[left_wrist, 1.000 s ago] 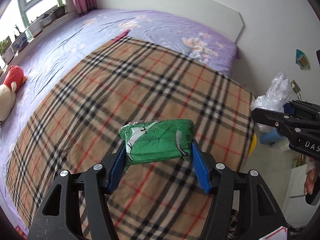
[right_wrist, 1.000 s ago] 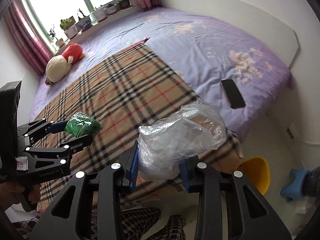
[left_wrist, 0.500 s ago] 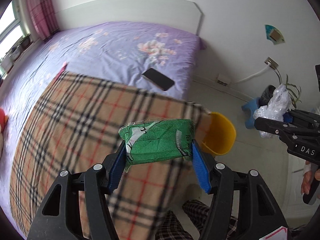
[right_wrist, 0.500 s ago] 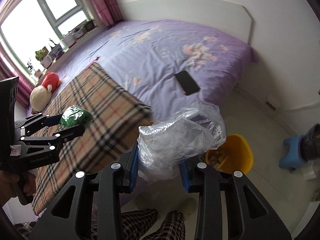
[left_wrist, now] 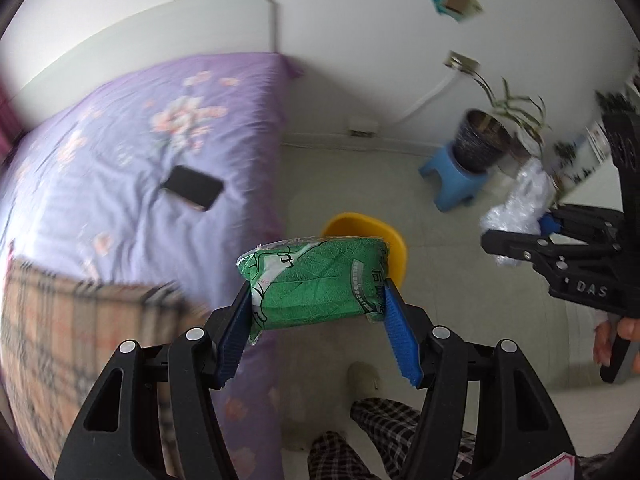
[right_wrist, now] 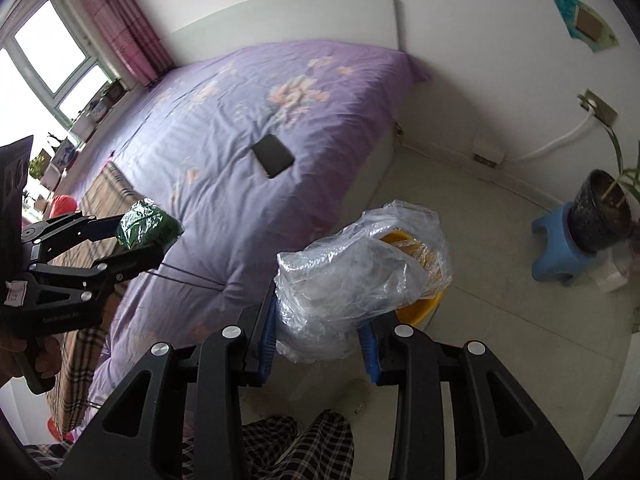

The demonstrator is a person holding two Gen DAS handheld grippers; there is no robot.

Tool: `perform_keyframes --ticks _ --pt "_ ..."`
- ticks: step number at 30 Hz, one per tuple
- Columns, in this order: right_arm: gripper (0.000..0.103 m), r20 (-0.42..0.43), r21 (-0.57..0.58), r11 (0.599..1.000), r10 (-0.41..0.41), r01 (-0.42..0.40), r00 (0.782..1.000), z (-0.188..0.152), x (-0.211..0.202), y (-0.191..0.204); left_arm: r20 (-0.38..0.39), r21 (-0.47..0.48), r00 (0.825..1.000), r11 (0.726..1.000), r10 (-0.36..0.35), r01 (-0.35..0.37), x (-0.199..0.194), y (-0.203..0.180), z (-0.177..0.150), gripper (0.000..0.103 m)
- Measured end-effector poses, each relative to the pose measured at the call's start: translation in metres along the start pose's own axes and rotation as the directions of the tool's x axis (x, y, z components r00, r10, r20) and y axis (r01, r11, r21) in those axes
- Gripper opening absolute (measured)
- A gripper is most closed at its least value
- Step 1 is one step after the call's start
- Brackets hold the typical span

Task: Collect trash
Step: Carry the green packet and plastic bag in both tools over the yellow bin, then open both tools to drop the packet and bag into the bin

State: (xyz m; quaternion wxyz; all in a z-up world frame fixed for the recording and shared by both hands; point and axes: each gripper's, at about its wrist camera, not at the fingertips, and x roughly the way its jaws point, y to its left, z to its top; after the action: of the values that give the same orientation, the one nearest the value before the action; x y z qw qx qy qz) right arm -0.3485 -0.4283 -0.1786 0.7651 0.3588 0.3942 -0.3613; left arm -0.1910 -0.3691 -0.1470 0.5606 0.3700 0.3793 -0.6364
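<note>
Now the left gripper [left_wrist: 318, 300] is clamped half-wide on a green packet [left_wrist: 316, 282], while the right gripper [right_wrist: 320, 330] pinches a crumpled clear plastic bag [right_wrist: 360, 276] between narrower jaws. Both hang over open floor beside the bed edge [right_wrist: 360, 200], above a yellow bin [left_wrist: 394, 240] near a blue stool [right_wrist: 560, 252].

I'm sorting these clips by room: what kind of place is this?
Most likely a home bedroom: a bed under a purple floral sheet, pink curtains at a window, and a potted plant on a blue plastic stool.
</note>
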Motion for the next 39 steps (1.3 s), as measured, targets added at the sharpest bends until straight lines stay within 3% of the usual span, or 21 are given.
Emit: perform_keyframes --ticks 11,26,30,34,39 --pt "0.037 -0.127 0.030 1.000 0.004 0.000 0.992 0.003 0.101 -0.084 -0.151 0.111 0.987 0.991 -0.054 0.071 0.118 -0.042 0.029 0.062" --pt "0.039 -0.292 0.110 0.994 0.048 -0.016 0.955 -0.007 0.242 -0.154 -0.370 0.125 0.927 0.985 -0.063 0.117 0.284 -0.061 0.022 0.063" --pt "0.039 -0.314 0.135 0.991 0.063 -0.021 0.948 -0.012 0.264 -0.163 -0.386 0.098 0.920 0.988 -0.069 0.116 0.306 -0.059 0.020 0.067" --pt "0.056 -0.308 0.154 0.988 0.067 -0.019 0.949 -0.015 0.269 -0.170 -0.395 0.102 0.916 0.988 -0.065 0.114 0.315 -0.061 0.019 0.073" --pt "0.056 -0.294 0.178 0.984 0.059 -0.006 0.954 -0.013 0.261 -0.178 -0.401 0.101 0.914 0.989 -0.060 0.109 0.314 -0.060 0.017 0.074"
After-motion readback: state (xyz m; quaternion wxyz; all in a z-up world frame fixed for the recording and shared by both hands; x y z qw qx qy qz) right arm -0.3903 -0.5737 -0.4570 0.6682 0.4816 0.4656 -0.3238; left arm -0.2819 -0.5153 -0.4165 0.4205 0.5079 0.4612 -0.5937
